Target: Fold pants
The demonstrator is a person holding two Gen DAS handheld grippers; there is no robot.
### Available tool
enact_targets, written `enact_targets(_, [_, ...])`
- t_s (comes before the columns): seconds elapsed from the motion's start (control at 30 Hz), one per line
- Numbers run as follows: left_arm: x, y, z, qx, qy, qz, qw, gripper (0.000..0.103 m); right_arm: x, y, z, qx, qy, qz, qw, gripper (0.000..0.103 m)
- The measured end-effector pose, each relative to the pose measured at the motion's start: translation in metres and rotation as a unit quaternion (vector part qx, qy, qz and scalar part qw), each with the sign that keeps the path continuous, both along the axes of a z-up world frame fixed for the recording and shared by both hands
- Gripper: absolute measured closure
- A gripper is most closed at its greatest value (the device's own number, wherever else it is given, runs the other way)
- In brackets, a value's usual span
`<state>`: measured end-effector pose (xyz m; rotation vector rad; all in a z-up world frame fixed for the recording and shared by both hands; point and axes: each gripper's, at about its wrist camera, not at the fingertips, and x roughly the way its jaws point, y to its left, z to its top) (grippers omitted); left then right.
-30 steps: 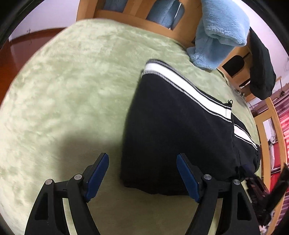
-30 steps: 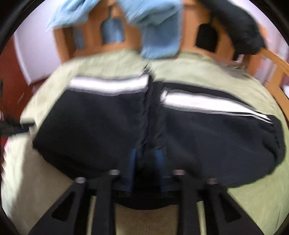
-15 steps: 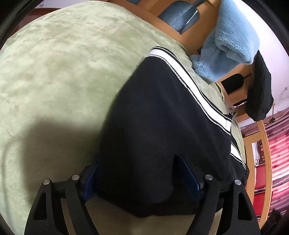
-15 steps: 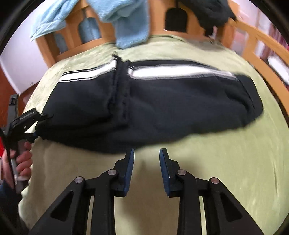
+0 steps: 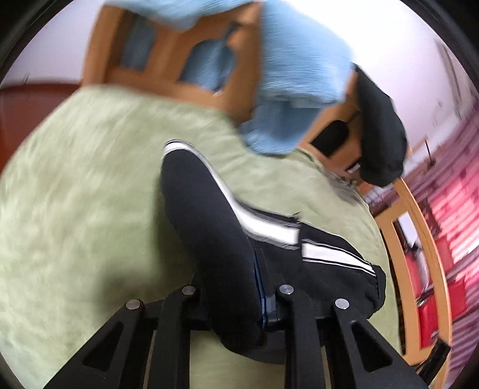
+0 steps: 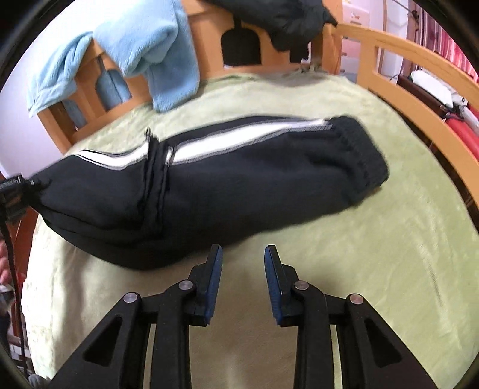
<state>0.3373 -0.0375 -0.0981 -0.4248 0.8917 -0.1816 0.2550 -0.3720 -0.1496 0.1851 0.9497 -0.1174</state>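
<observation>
Black pants (image 6: 209, 191) with a white side stripe lie folded across a green bedspread (image 6: 389, 239). My left gripper (image 5: 230, 287) is shut on the near end of the pants (image 5: 209, 233) and lifts that end off the bed. It also shows at the far left of the right wrist view (image 6: 15, 194), gripping the pants' end. My right gripper (image 6: 243, 269) is open and empty, just in front of the pants' near edge, over bare bedspread. The elastic cuffs (image 6: 362, 158) lie to the right.
A wooden bed frame (image 6: 389, 74) borders the far and right sides. A light blue fleece (image 6: 155, 54) and a dark garment (image 6: 278, 21) hang over the headboard. Red items (image 5: 431, 299) lie beyond the side rail.
My left gripper has closed on the pants' end and lifted it. My right gripper let go of the pants, opened and drew back toward the near edge.
</observation>
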Motion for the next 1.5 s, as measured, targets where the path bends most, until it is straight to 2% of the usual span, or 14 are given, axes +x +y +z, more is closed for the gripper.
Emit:
enact_targets(0.07, [0.002,-0.034,0.027,0.037,-0.022,-0.027,0.9987,0.084,0.001,-0.012,0.010,-0.008,-0.007,-0.009,1.000,0.074])
enact_targets(0.17, [-0.001,-0.082,0.057,0.057,-0.047,-0.071,0.9947,0.085,-0.002,-0.040,0.022,-0.017,-0.014,-0.031,0.999,0.074])
enact_targets(0.3, [-0.001,-0.152,0.083,0.072,-0.073,-0.122,0.9873,0.085,-0.013,-0.082,0.030,-0.017,-0.017,-0.057,0.998,0.074])
enact_targets(0.43, [0.008,-0.221,0.087,0.061,-0.084,-0.163,0.9812,0.085,-0.033,-0.127,0.035,-0.026,-0.015,-0.088,0.996,0.074])
enact_targets(0.63, [0.019,-0.330,0.048,0.013,-0.068,-0.205,0.9763,0.085,-0.076,-0.186,0.021,-0.029,0.010,-0.134,0.991,0.074])
enact_targets(0.73, [0.023,-0.386,-0.001,0.003,-0.029,-0.220,0.9750,0.085,-0.094,-0.204,0.004,-0.034,0.034,-0.148,0.988,0.074])
enact_targets(0.87, [0.023,-0.428,-0.060,0.019,0.023,-0.244,0.9694,0.084,-0.108,-0.205,-0.013,-0.051,0.060,-0.138,0.987,0.074])
enact_targets(0.93, [0.021,-0.433,-0.062,0.032,0.030,-0.257,0.9654,0.078,-0.108,-0.201,-0.018,-0.049,0.065,-0.132,0.988,0.074])
enact_targets(1.03, [0.015,-0.421,-0.043,0.009,0.029,-0.286,0.9578,0.058,-0.103,-0.195,-0.020,-0.050,0.064,-0.129,0.988,0.074])
enact_targets(1.07, [0.016,-0.416,-0.038,0.003,0.025,-0.289,0.9569,0.056,-0.099,-0.194,-0.019,-0.049,0.060,-0.129,0.989,0.074])
enact_targets(1.13, [0.008,-0.391,-0.015,0.019,-0.002,-0.279,0.9602,0.040,-0.087,-0.190,-0.014,-0.048,0.042,-0.127,0.990,0.074])
enact_targets(1.23, [0.005,-0.340,0.004,0.040,-0.021,-0.243,0.9690,0.035,-0.058,-0.179,-0.002,-0.049,0.008,-0.108,0.993,0.074])
enact_targets(1.4, [0.017,-0.257,-0.006,0.104,0.023,-0.157,0.9818,0.033,0.004,-0.158,0.019,-0.046,-0.060,-0.057,0.995,0.074])
enact_targets(1.5, [0.018,-0.214,-0.027,0.107,0.067,-0.111,0.9858,0.034,0.037,-0.143,0.031,-0.055,-0.113,-0.027,0.992,0.074])
